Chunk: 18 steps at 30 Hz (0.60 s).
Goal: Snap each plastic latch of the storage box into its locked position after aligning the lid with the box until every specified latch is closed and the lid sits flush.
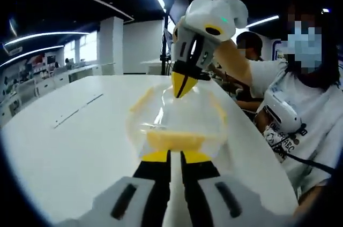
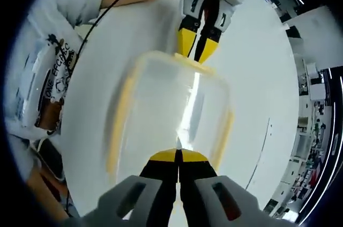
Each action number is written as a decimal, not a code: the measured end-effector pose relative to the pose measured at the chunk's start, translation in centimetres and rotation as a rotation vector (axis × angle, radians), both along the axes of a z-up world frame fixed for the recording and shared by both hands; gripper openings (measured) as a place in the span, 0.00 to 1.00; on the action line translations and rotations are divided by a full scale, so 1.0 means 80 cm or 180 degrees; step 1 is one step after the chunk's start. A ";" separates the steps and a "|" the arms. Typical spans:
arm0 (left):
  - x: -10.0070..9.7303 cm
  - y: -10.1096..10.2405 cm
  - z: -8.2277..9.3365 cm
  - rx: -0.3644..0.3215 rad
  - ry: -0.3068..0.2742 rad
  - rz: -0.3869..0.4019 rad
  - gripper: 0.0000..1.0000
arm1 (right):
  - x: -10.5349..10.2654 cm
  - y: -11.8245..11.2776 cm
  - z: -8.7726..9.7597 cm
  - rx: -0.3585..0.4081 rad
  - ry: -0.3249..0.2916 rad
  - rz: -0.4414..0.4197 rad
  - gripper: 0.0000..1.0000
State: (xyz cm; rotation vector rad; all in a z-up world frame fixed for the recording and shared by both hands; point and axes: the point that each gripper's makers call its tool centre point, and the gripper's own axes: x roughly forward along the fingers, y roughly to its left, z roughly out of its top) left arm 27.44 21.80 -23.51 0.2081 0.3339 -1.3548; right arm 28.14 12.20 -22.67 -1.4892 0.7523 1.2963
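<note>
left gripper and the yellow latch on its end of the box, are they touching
Touching. In the right gripper view the left gripper has its yellow tips pressed on the yellow latch at the far edge of the storage box.

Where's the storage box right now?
On the white table, mid-frame in both views: storage box sits between the left gripper and right gripper, one at each opposite end.

I count one storage box (image 2: 171, 114), clear plastic, with one lid (image 1: 179, 114) on it. On the lid I see four yellow latches (image 2: 119, 125), one at each side, though motion blur makes the edges soft. I count two grippers: the left gripper (image 1: 175, 156) and the right gripper (image 2: 177, 154), each with two jaws. There is one white worktop (image 1: 59, 146). Beside it I count one person in a white printed shirt (image 1: 300, 130).
</note>
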 end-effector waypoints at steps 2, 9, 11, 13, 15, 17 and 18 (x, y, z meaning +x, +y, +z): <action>0.002 -0.001 -0.001 0.0003 0.0032 0.0006 0.00 | 0.001 -0.001 0.000 -0.0017 -0.0001 -0.0029 0.00; 0.001 -0.009 -0.004 0.0052 0.0026 0.0020 0.00 | 0.003 -0.004 -0.001 0.0093 0.0087 -0.0098 0.00; -0.018 -0.024 -0.042 0.0548 0.0111 -0.0356 0.00 | 0.001 -0.001 -0.004 0.0123 0.0154 -0.0094 0.00; -0.029 -0.012 -0.057 0.0974 -0.0073 -0.0261 0.00 | 0.001 -0.001 -0.004 0.0115 0.0149 -0.0121 0.00; -0.012 -0.010 -0.049 0.0887 -0.0069 -0.0274 0.00 | 0.002 0.000 -0.006 0.0115 0.0109 -0.0110 0.00; -0.009 -0.008 -0.049 0.0813 0.0020 -0.0269 0.00 | 0.003 0.001 -0.005 0.0113 0.0077 -0.0098 0.00; -0.012 -0.009 -0.050 0.0840 0.0013 -0.0267 0.00 | 0.004 0.001 -0.005 0.0112 0.0075 -0.0099 0.00</action>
